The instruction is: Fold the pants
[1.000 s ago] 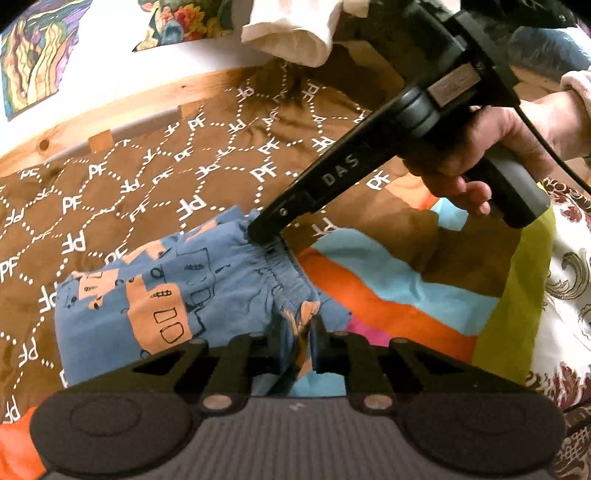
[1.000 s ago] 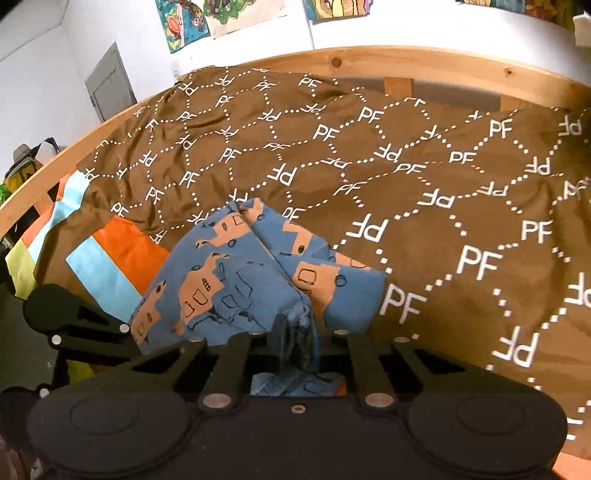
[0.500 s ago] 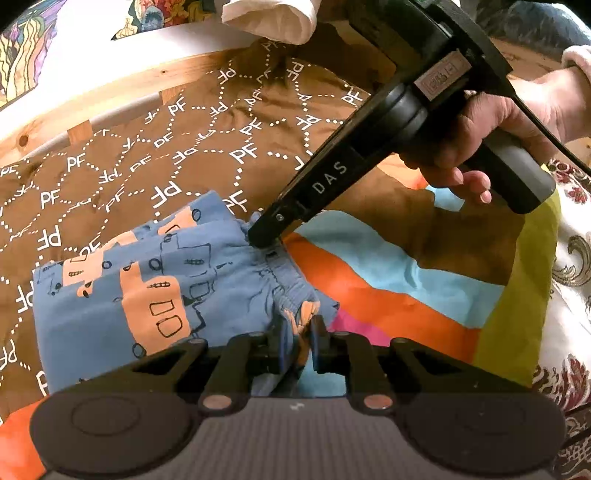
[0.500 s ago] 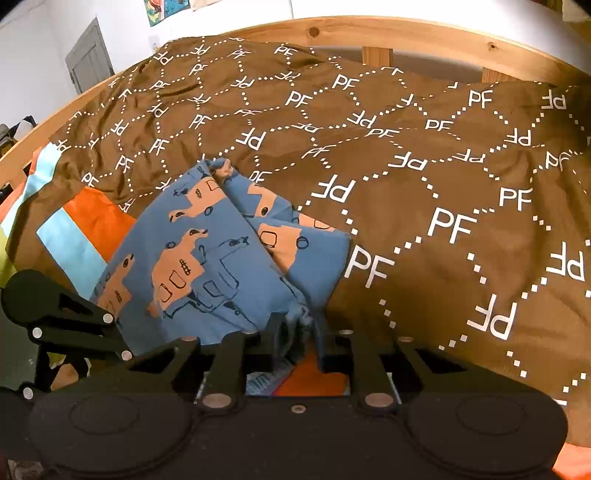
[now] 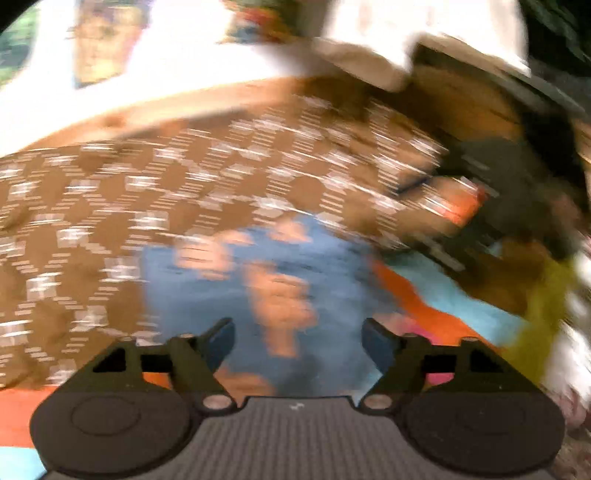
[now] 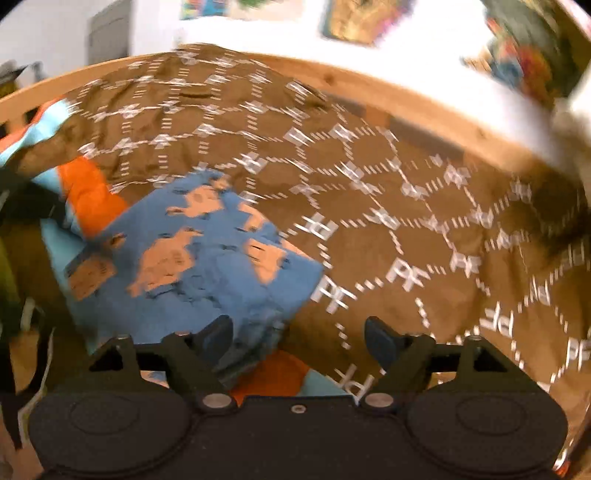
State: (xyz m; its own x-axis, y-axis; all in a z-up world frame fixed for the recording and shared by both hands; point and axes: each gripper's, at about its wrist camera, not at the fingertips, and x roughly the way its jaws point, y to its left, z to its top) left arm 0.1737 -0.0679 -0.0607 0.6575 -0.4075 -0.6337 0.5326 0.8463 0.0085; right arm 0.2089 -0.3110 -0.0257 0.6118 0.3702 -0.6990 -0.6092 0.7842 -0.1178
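Now both views are smeared by motion, yet the main facts read clearly. The left gripper [image 5: 297, 338] has its fingers [image 5: 221, 336] spread wide; they have just been opening, and nothing is pinched between them. Beyond and partly between them lie the pants [image 5: 258, 280], blue with orange printed shapes, resting folded on the bed. The brown blanket [image 5: 110, 206] with its white dotted lattice and letter marks covers the bed behind the pants, and a striped orange, light-blue and pink cover [image 5: 424, 314] shows to the right of them. A pale wooden bed rail [image 5: 147, 107] curves along the far edge, with a white wall above it.

From the right wrist view, the right gripper [image 6: 297, 336] likewise has its fingers [image 6: 380, 338] apart, having just been opening, and they grip nothing. The pants [image 6: 207, 266] form a compact, roughly square bundle up and to the left of the fingers; the bundle's near corner sits just beside the left finger, though whether it touches is unclear through the blur. The same brown blanket [image 6: 406, 221] stretches to the right, and an orange patch of the cover [image 6: 273, 373] shows just under the bundle's near corner. Blurred pictures [image 6: 354, 18] hang on the wall.
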